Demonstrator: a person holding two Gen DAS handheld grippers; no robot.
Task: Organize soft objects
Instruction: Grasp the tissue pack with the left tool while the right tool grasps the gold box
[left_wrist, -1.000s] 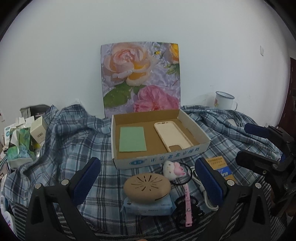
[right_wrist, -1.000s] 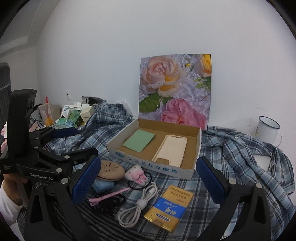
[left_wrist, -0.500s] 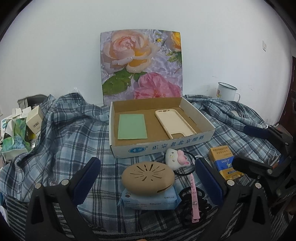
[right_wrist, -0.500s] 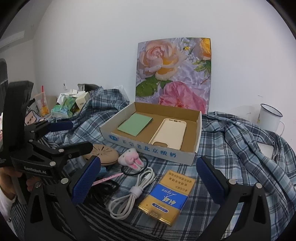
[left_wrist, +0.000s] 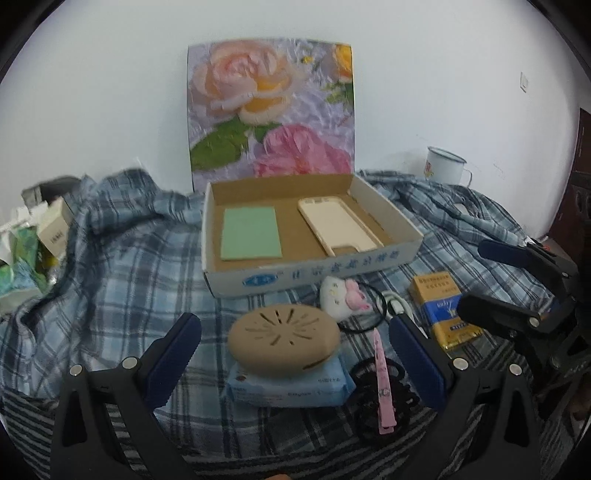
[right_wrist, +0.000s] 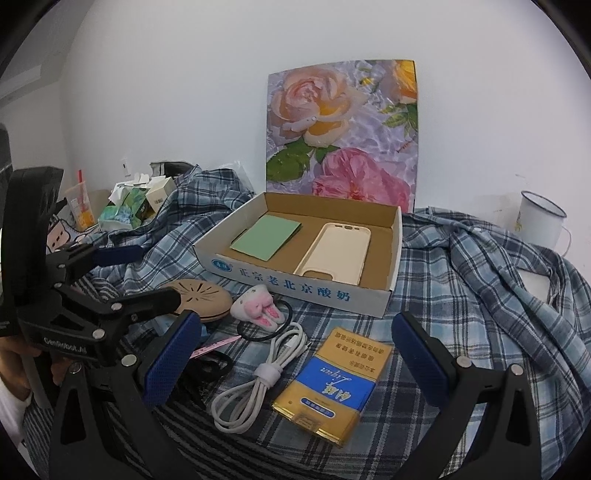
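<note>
Between the wide-open, empty left gripper (left_wrist: 295, 350) jaws sits a tan vented case (left_wrist: 283, 334); the right gripper (right_wrist: 295, 354) likewise gapes empty over a cigarette pack (right_wrist: 334, 384).

looks like a lived-in room of a home, not a workplace. a surface draped with a rumpled blue plaid shirt (right_wrist: 491, 273) in place of a proper cover, pushed against a plain white wall (left_wrist: 110, 74). a rose print (left_wrist: 271, 110) propped against that wall, a white enamel mug (right_wrist: 539, 218) beside it. off to the left, a heap of small cartons and a tissue pack (right_wrist: 125, 210). personal odds and ends lying about: a charging cable (right_wrist: 258, 376), a cigarette pack (right_wrist: 332, 384).
</note>
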